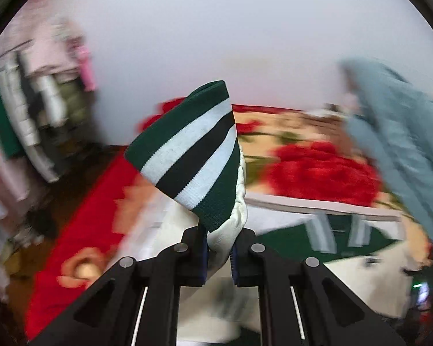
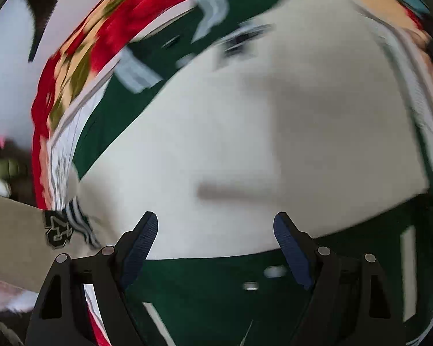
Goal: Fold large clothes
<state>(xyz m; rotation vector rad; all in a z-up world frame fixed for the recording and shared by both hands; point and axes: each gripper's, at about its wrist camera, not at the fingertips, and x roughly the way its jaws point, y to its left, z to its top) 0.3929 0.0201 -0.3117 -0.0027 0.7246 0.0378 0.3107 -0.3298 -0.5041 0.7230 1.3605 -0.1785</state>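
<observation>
a dark patch (image 2: 57, 230) on the cream sleeve (image 2: 14, 230) seems to read "43", blurred.

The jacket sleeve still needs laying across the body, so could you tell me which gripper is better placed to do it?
Left, probably. The left gripper is shut on the sleeve just behind its striped cuff, while the right gripper hangs open above the jacket, holding nothing.

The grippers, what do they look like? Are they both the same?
Yes, they look like twins. The left gripper and the right gripper are both built from angular matte black plastic arms with triangular cut-outs and round silver pins at the joints. Each black finger carries a dark blue ribbed pad on its inner face. Thin pale slots run along the left gripper's body. No cables, sleeves or hands show.
</observation>
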